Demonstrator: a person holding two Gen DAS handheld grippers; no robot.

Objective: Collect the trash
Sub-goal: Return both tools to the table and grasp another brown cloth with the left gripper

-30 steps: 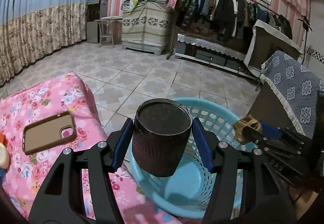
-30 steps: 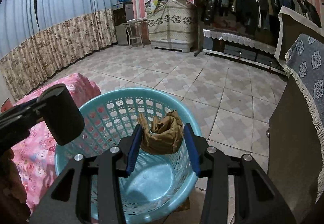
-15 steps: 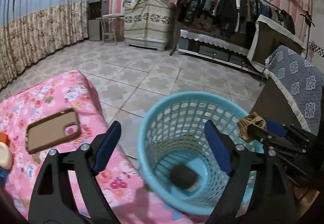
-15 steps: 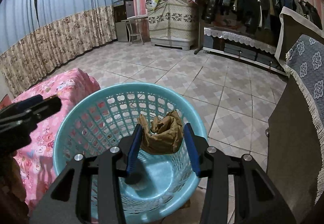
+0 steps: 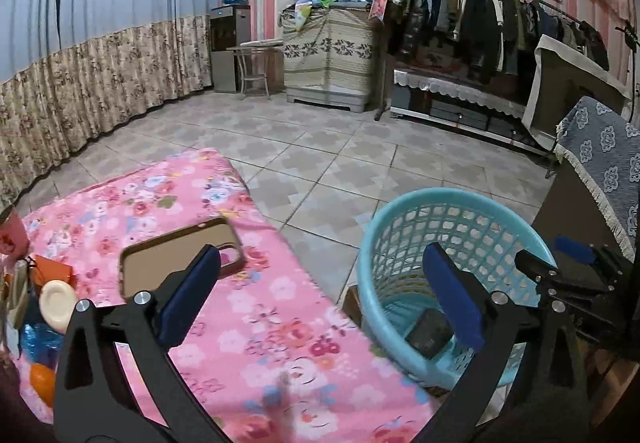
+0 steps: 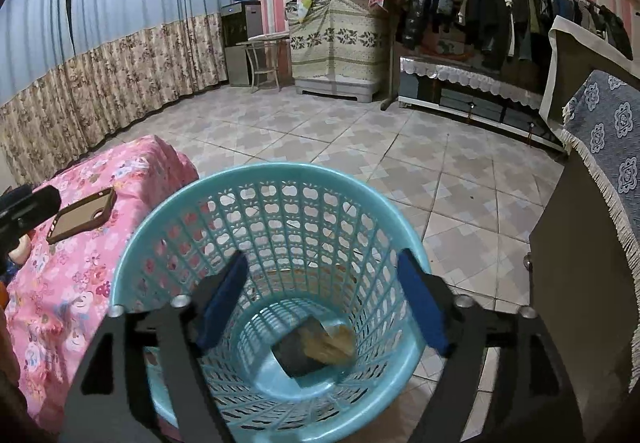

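A turquoise plastic basket (image 6: 276, 179) stands on the floor beside the pink floral table; it also shows in the left wrist view (image 5: 404, 211). A dark ribbed cup (image 6: 292, 357) lies on its bottom with a crumpled brown wrapper (image 6: 326, 341) on top. The cup shows in the left wrist view too (image 5: 430, 331). My right gripper (image 6: 322, 301) is open and empty right above the basket's mouth. My left gripper (image 5: 320, 295) is open and empty over the table's edge, left of the basket.
On the pink table (image 5: 256, 323) lie a brown phone case (image 5: 180, 255), a cream disc (image 5: 58, 301), an orange box (image 5: 50, 271) and other small items at the left. A dark cabinet with a blue cloth (image 6: 600, 147) stands right of the basket.
My left gripper let the dark cup fall into the basket and moved back left over the table. My right gripper opened and the brown wrapper dropped onto the cup.
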